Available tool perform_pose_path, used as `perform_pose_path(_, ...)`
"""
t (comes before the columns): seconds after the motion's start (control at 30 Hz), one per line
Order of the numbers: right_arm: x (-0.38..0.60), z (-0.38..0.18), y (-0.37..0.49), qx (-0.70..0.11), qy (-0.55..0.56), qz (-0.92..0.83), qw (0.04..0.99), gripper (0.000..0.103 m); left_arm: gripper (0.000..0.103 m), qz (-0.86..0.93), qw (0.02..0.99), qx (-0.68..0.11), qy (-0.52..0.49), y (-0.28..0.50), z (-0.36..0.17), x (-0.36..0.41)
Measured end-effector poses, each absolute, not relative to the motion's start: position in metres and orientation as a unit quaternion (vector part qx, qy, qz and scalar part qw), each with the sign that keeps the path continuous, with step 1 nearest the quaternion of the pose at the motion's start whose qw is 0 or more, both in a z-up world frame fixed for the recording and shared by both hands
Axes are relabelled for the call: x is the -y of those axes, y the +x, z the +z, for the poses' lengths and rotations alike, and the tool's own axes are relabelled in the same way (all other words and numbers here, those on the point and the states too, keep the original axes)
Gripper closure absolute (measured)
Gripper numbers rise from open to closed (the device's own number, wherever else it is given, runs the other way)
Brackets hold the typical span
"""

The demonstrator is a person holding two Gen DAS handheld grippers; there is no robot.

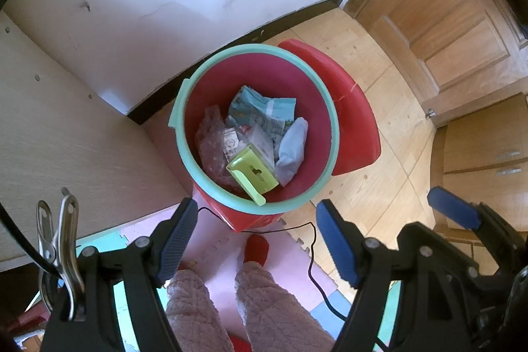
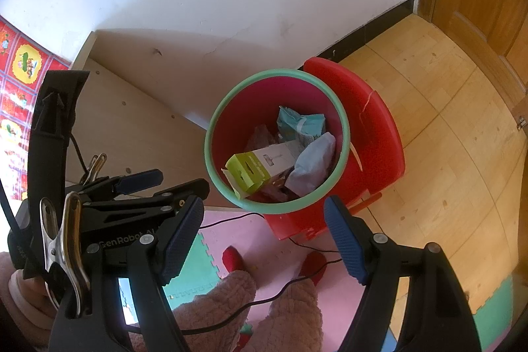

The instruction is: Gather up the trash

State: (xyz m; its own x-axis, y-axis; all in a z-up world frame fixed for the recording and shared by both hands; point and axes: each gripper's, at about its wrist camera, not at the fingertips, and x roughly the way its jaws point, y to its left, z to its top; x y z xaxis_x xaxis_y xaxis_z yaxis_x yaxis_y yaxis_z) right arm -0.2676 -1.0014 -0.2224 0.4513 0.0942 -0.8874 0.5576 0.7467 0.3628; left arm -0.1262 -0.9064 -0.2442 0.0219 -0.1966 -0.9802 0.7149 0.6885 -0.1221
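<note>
Left wrist view: your left gripper (image 1: 254, 236) and right gripper (image 2: 264, 236) hang spread and empty over the red bin (image 1: 257, 134). Inside lies a green-and-white carton (image 1: 252, 169), its long axis slanting lower-left to upper-right in the right view.

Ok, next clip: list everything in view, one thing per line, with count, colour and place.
bin: one, red with a green rim, on the floor by the wall
box: one, lime green and white, in the bin, nearest the camera
wrapper: one, blue printed, in the bin, far side
tissue: one, pale blue, crumpled, in the bin, right side
bag: one, clear, in the bin, left side
stool: one, red, behind the bin
cabinet: one, beige, left of the bin
mat: pink, green and blue tiles, underfoot
cable: one, black, across the mat
left gripper: open, empty
right gripper: open, empty
legs: two, pink fleece, red socks
</note>
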Motion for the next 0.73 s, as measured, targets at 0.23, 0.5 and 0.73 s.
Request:
perform_pose_path(0.23, 1.002, -0.224, -0.271, -0.503, 0.325, -0.147, 0.788, 0.025, 0.025, -0.332, 0.682, -0.617, 0.210, -0.126, -0.245, 0.908)
perform_pose_path(0.5, 1.005, -0.226, -0.276, -0.504, 0.327, -0.149, 0.785, 0.025, 0.025, -0.328, 0.680, -0.621, 0.210, -0.131, -0.249, 0.908)
perform_pose_path(0.73, 1.006, -0.227, -0.278, -0.504, 0.329, -0.149, 0.785, 0.025, 0.025, -0.330, 0.676, -0.625, 0.210, -0.133, -0.250, 0.908)
